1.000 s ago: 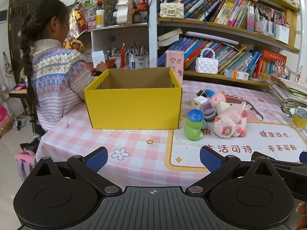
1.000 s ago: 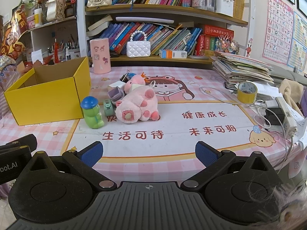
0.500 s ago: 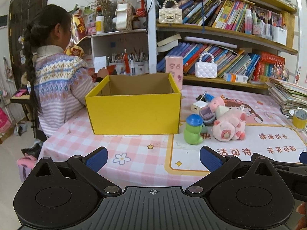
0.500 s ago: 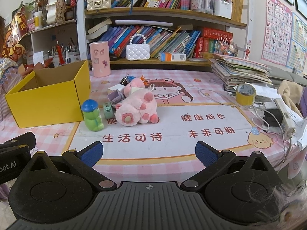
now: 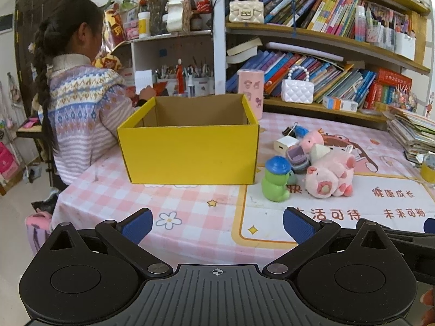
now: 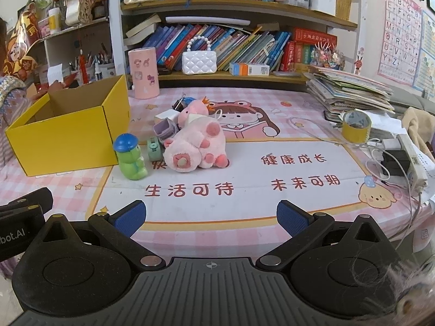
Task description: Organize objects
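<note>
An open yellow cardboard box [image 5: 190, 154] [image 6: 68, 135] stands on the pink checked table, and what I can see of its inside is bare. To its right lies a cluster of toys: a green frog figure with a blue cap [image 5: 276, 182] [image 6: 130, 157], a pink plush pig [image 5: 330, 175] [image 6: 195, 146], a small purple item [image 5: 296, 154], a white charger [image 5: 284, 144] and a teal item [image 6: 153, 149]. My left gripper [image 5: 217, 224] is open and empty near the table's front edge. My right gripper [image 6: 210, 216] is open and empty, in front of the toys.
A child in a patterned sweater [image 5: 78, 103] sits at the table's left end behind the box. Bookshelves [image 6: 244, 43] line the back. A pink cylinder [image 6: 143, 73], a book stack [image 6: 350, 89], a yellow tape roll [image 6: 356, 125] and cables with a power strip [image 6: 402, 157] lie on the table.
Both grippers have drawn slightly back and up, so the box and toys look a little farther away. Both stay open and empty.
</note>
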